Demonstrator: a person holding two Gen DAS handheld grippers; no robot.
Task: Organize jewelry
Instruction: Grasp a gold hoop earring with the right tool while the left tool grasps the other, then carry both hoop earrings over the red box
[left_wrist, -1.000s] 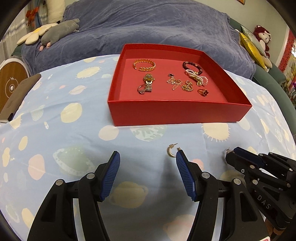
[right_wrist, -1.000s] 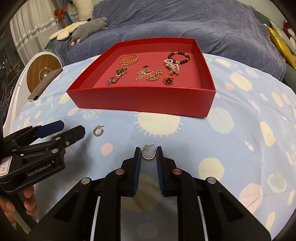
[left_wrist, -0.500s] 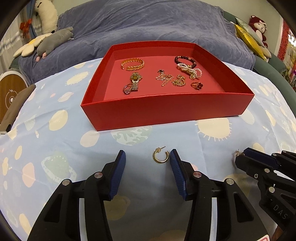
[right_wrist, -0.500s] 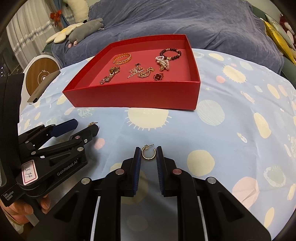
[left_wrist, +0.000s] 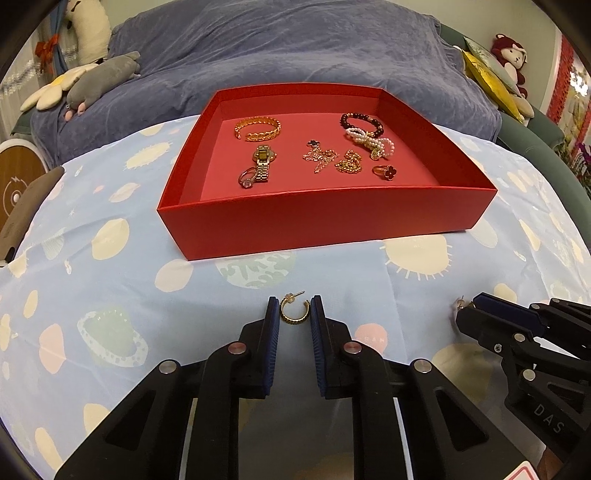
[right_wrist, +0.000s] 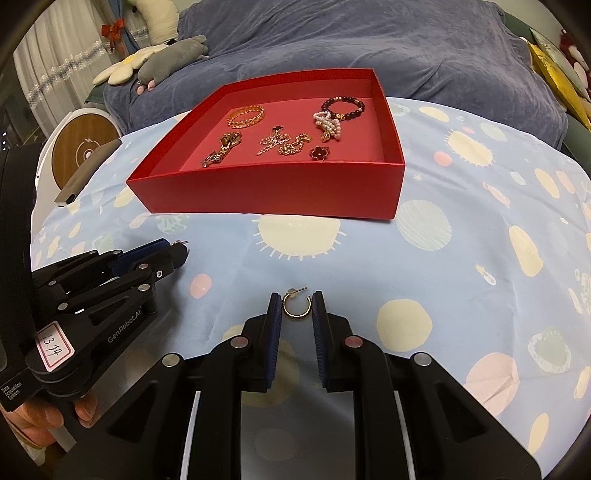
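Observation:
A red tray (left_wrist: 325, 225) (right_wrist: 266, 192) stands on the spotted blue cloth and holds a gold bangle (left_wrist: 258, 128), a gold watch (left_wrist: 262, 162), chains (left_wrist: 332, 160), a pearl bracelet (left_wrist: 371, 142), a dark bead bracelet (left_wrist: 361, 121) and rings. My left gripper (left_wrist: 294, 314) is shut on a gold hoop earring (left_wrist: 293, 312) just in front of the tray. My right gripper (right_wrist: 295, 308) is shut on a second gold hoop earring (right_wrist: 296, 305). Each gripper shows in the other's view: the right one (left_wrist: 465, 314) and the left one (right_wrist: 181, 251).
A blue sofa (left_wrist: 280, 55) with plush toys (left_wrist: 92, 77) lies behind the table. A dark flat device (left_wrist: 26, 210) rests at the cloth's left edge near a round wooden disc (right_wrist: 83, 147). Yellow cushions (left_wrist: 487, 77) lie at the right.
My left gripper has moved right over the loose earring and its fingers have closed on it. My right gripper has kept its hold on the other earring.

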